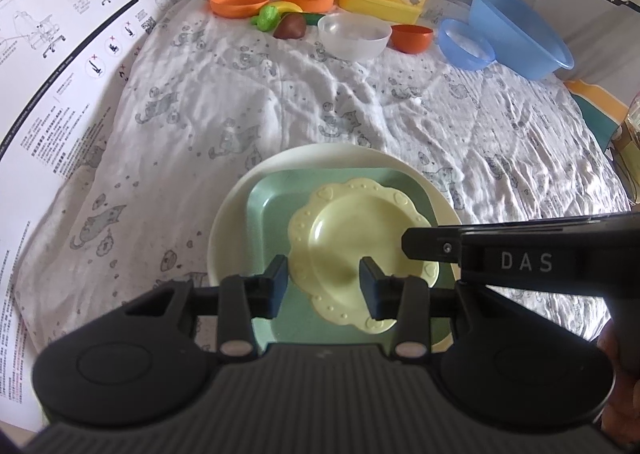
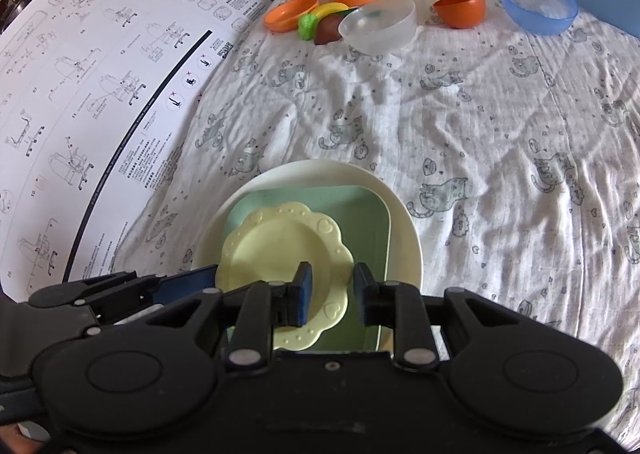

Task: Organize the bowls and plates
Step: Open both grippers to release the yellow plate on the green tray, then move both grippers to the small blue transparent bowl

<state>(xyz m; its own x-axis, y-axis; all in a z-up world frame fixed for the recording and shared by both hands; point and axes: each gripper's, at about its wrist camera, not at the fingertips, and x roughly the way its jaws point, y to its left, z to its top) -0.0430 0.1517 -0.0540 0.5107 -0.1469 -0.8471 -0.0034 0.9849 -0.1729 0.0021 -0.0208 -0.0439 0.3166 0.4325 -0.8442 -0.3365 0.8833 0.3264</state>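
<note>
scalloped yellow plate (image 1: 356,242) on square green plate (image 1: 272,205), crinkled cloth (image 1: 320,101).

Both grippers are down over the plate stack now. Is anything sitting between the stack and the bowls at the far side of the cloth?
Nothing visible does. The scalloped yellow plate tops the green square plate and white round plate; only bare cat-print cloth lies before the clear bowl. Toy fruit sits beside that bowl.
</note>
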